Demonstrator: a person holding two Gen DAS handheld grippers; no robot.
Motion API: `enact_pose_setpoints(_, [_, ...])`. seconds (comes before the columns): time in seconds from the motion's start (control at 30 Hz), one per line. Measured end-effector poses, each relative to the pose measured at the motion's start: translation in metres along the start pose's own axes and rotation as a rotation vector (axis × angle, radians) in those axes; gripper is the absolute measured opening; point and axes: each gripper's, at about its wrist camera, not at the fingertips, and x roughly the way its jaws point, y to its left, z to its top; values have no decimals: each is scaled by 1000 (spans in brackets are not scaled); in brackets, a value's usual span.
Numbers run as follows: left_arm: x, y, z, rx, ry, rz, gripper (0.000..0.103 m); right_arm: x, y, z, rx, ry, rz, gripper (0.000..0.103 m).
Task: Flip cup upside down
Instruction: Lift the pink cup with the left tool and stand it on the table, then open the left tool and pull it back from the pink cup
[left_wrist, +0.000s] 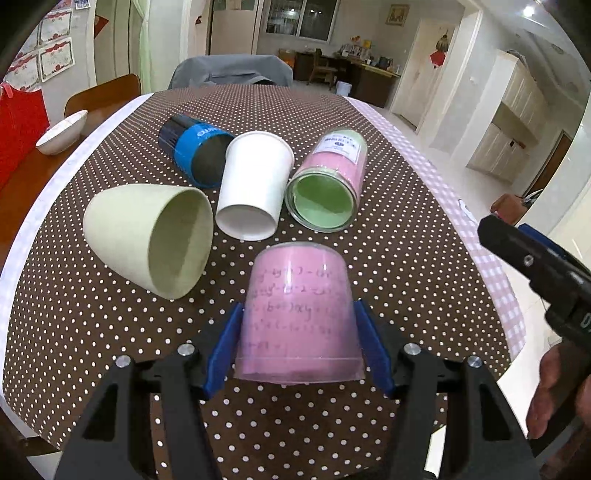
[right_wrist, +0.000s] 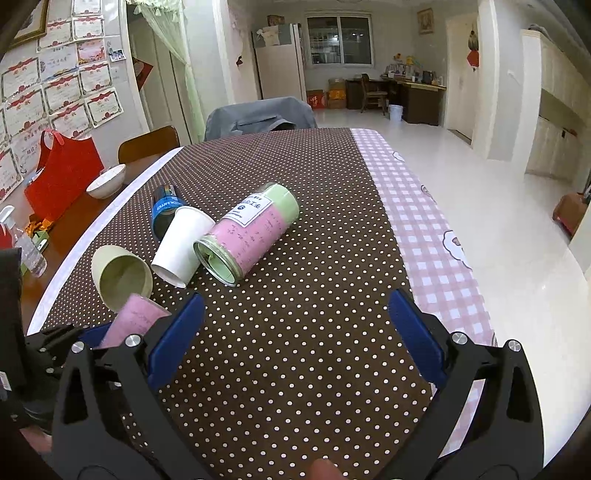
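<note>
A clear cup lined with pink paper (left_wrist: 297, 314) stands upside down, wide rim low, between the blue fingers of my left gripper (left_wrist: 298, 345), which is shut on it just above the dotted tablecloth (left_wrist: 406, 258). The same cup shows at the lower left of the right wrist view (right_wrist: 135, 319). My right gripper (right_wrist: 295, 332) is open and empty over the cloth; its body appears at the right edge of the left wrist view (left_wrist: 535, 266).
Lying on their sides behind the pink cup are a pale green cup (left_wrist: 147, 236), a white paper cup (left_wrist: 255, 184), a blue and black cup (left_wrist: 192, 147) and a pink-and-green glass jar (left_wrist: 328, 181). A white bowl (left_wrist: 62, 131) and a red bag (right_wrist: 62, 173) sit at the left.
</note>
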Motion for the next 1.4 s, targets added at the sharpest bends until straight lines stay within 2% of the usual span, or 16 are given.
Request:
enact_pose_setpoints(0.07, [6,1,-2,4,16,12,66,1,1,-2,-1,3,3,97])
enact_pose_setpoints(0.13, [9,2,-1,-4,20,7,75,1,3,-3,-3,5,5,97])
enact_pose_setpoints(0.2, [8,3,-1,-8,9,4,77,0,5,-3,-6,5,6,97])
enact_pose_setpoints(0.33, [-6,-1,-4,16,-15,33,77,-4,8,-2,-7,-3,9,97])
enact_pose_setpoints(0.57, [-49,-2,-4,42,-120,101,79,-16,18,5,-12,-28,30,97])
enact_pose_setpoints(1.03, [-134,13,-6,-1,-293,180,79,-50,53,19,-48,-98,84,97])
enact_pose_setpoints(1.4, [-175,25,-11,-22,-417,235,79,-76,72,22,-74,-149,119,97])
